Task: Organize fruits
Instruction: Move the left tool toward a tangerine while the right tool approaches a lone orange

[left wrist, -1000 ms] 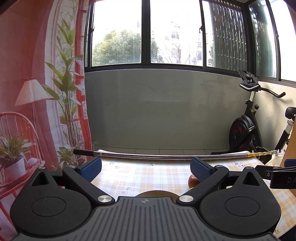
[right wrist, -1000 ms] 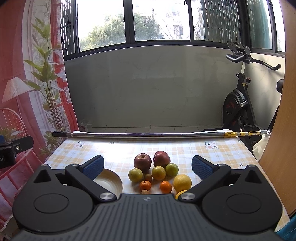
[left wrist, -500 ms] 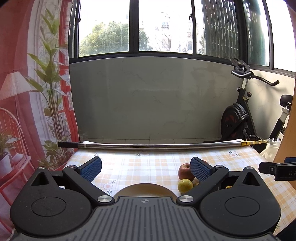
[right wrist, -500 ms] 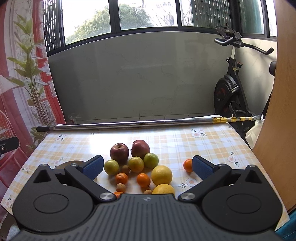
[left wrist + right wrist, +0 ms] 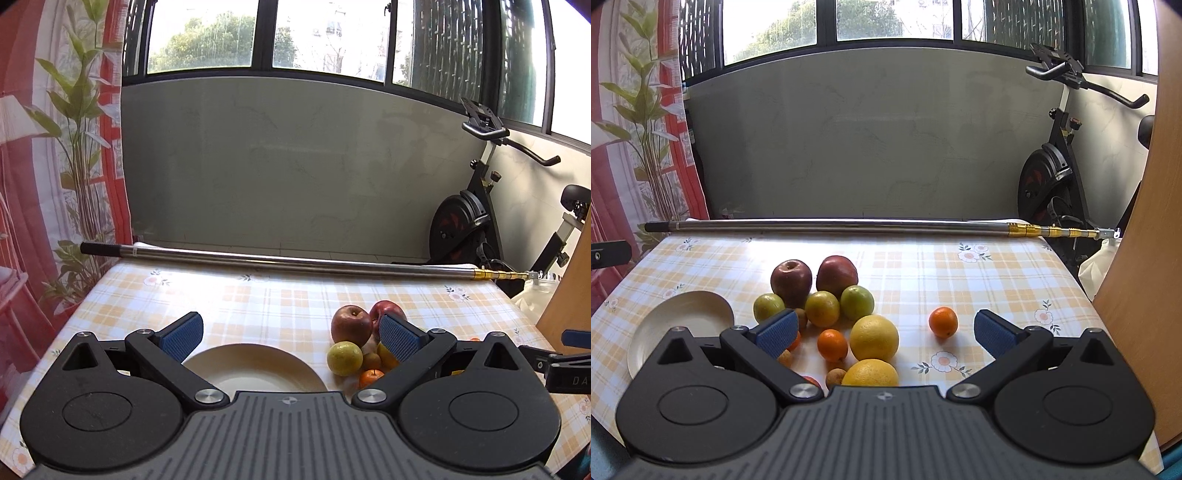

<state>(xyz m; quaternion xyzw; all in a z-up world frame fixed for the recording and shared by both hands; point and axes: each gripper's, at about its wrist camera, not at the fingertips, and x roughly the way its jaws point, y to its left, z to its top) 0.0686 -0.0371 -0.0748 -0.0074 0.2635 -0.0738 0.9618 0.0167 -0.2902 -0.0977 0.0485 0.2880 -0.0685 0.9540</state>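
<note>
1. The left gripper (image 5: pixel 291 334) hangs above the near edge of the table with its blue-padded jaws spread wide and nothing between them.
2. The right gripper (image 5: pixel 882 332) hangs above the same table, its blue-padded jaws likewise spread wide and empty.
3. The table carries a yellow-and-white checked tablecloth with flower prints (image 5: pixel 960 273).
4. A round, shallow, cream-coloured plate (image 5: pixel 255 369) lies empty below the left gripper; in the right wrist view the same plate (image 5: pixel 683 317) sits at the left of the fruit.
5. The fruit forms one cluster on the cloth, just beside the plate:
   - two dark red apples (image 5: pixel 791 277) at the far side, touching each other;
   - three yellow-green round fruits (image 5: pixel 857 302) in a row just in front of the apples;
   - two large yellow citrus fruits (image 5: pixel 874 338) nearest the right gripper;
   - small orange mandarins (image 5: pixel 832 345) and small brown round fruits (image 5: pixel 836 376) among them.
6. One small orange mandarin (image 5: pixel 943 322) lies alone, apart from the cluster on its right.
7. A long silver metal pole with a black grip and a gold end (image 5: pixel 849 224) lies across the far edge of the table.
8. A black exercise bike (image 5: pixel 1052 173) stands behind the table at the right.
</note>
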